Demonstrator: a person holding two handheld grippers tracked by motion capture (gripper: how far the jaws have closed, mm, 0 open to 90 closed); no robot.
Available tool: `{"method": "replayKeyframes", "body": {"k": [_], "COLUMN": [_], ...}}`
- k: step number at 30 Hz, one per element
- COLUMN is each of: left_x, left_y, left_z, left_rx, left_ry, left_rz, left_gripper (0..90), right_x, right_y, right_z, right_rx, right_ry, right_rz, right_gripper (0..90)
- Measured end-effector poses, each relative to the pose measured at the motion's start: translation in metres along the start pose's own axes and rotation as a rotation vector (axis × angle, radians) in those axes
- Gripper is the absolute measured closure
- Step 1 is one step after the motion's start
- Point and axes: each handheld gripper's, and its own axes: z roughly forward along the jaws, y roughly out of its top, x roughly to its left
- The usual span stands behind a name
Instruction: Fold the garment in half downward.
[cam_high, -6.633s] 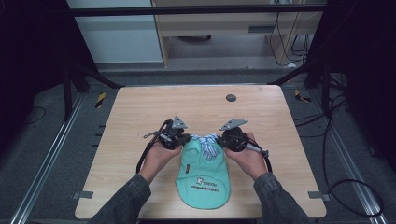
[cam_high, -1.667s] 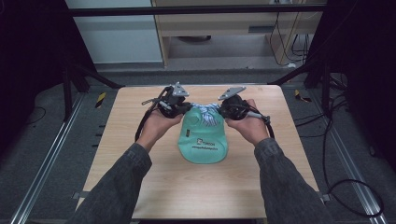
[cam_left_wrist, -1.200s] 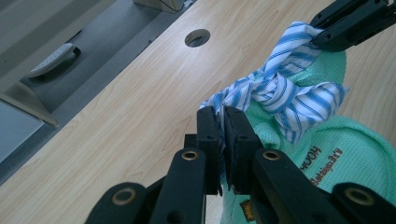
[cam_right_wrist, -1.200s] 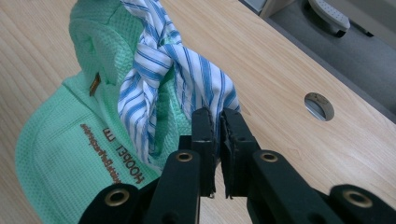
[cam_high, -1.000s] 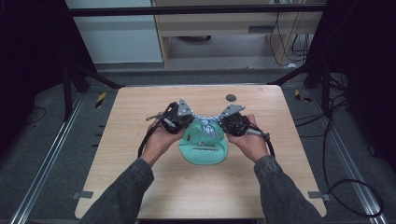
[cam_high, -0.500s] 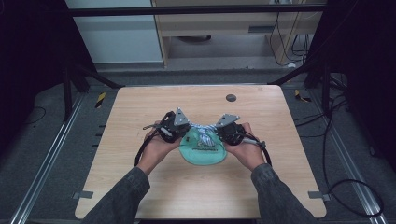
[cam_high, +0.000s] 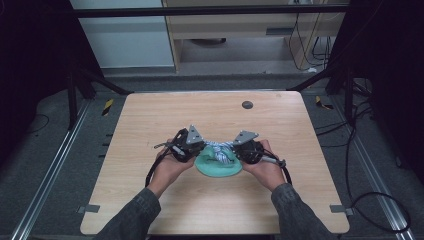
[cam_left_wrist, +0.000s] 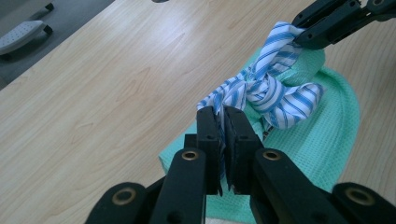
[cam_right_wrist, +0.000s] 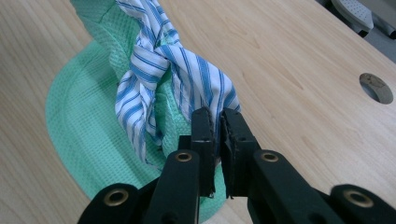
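High view: pale wood-grain table (cam_high: 150, 200) with a round hole (cam_high: 247, 104) beyond the right gripper (cam_high: 239, 150); dark floor, rails and cables around it. Bare tabletop lies on all sides of both grippers, edges well apart. Left gripper (cam_high: 198, 148) and right gripper each pinch a corner of the blue-striped cloth (cam_left_wrist: 275, 91), smooth and knotted between them. Beneath it the mint waffle-weave cloth (cam_right_wrist: 79, 126), round-edged, rests on the table.
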Motion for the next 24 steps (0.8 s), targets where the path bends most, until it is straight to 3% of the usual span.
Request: {"method": "replayKeyframes", "body": {"k": [14,24], "left_x": [-0.014,-0.022], "left_y": [-0.027,-0.038], "left_z": [0.004,0.002], "left_rx": [0.004,-0.001], "left_ry": [-0.041,-0.062], "left_rz": [-0.03,-0.034], "left_gripper": [85.6,84.9], "right_x": [0.018,0.027], "right_y": [-0.016,-0.023], "right_z": [0.002,-0.004], "right_rx": [0.016,0.012], "right_ry": [0.027,0.042], "right_rz": [-0.018,-0.025], "right_gripper": [84.1,83.7]}}
